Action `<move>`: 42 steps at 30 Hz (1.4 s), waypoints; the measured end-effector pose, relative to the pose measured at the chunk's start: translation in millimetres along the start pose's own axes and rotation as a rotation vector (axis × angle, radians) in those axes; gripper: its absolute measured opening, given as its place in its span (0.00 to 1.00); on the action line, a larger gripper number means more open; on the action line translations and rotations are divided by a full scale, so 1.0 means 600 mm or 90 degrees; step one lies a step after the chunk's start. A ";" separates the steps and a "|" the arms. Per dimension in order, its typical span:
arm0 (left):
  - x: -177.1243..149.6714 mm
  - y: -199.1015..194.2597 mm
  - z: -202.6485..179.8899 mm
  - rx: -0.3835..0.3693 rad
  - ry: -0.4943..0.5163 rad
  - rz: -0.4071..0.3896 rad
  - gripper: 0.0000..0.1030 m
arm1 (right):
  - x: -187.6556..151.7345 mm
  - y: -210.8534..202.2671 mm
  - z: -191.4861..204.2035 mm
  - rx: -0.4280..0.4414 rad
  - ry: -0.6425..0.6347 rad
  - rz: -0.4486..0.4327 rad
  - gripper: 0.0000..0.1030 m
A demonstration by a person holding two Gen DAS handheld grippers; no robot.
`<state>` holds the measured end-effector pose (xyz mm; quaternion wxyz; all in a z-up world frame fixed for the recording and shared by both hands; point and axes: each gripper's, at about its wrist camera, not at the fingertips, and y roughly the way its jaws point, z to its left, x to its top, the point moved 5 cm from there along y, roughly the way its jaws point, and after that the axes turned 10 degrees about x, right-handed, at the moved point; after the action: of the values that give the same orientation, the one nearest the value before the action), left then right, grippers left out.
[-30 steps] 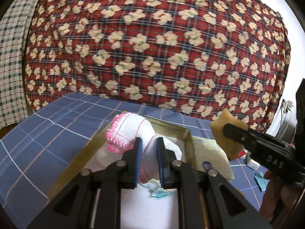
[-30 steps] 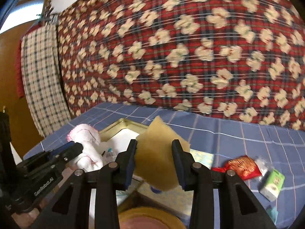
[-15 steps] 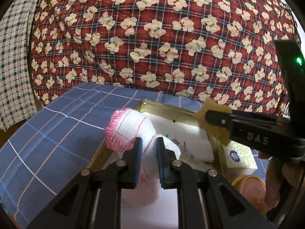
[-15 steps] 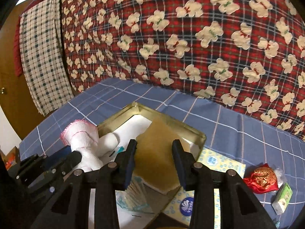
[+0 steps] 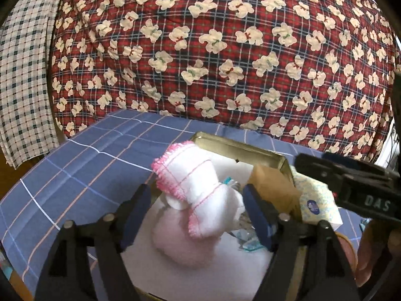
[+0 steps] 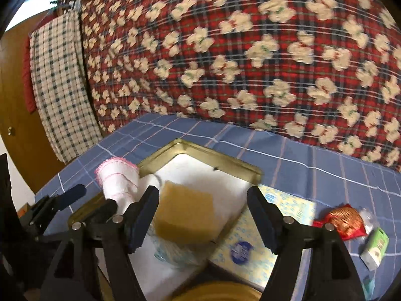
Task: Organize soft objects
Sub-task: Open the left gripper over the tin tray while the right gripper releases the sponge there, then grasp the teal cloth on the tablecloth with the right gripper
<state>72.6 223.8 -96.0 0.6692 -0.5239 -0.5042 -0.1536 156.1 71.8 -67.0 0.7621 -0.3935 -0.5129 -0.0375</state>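
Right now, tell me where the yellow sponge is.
The yellow sponge lies inside the gold tray, between the open right claw fingers, right of the pink-edged cloth.

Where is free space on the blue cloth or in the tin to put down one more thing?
Bare: blue cloth beyond the tin, toward the quilt; tin's white far corner. Crowded: tin's near part with towel, sponge; tissue pack and snacks on the right.

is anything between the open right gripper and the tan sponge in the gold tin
Nothing visible. The tan rectangular sponge lies in the gold metal tin directly between the open fingers of the right gripper; the pink-trimmed white cloth stands off to the left.
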 end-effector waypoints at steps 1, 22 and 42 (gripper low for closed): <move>0.000 -0.004 -0.002 -0.001 -0.002 -0.004 0.84 | -0.003 -0.007 -0.005 -0.003 0.003 -0.002 0.72; -0.029 -0.100 -0.227 -0.143 0.116 -0.041 0.95 | -0.195 -0.259 -0.303 -0.226 0.192 -0.018 0.72; -0.069 -0.114 -0.387 -0.203 0.214 -0.007 0.96 | -0.256 -0.211 -0.341 -0.217 0.216 0.102 0.57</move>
<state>123.6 -15.9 -79.9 0.6513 -0.5874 -0.3579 -0.3203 179.1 -199.1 -154.1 0.7603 -0.5440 -0.3312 -0.1281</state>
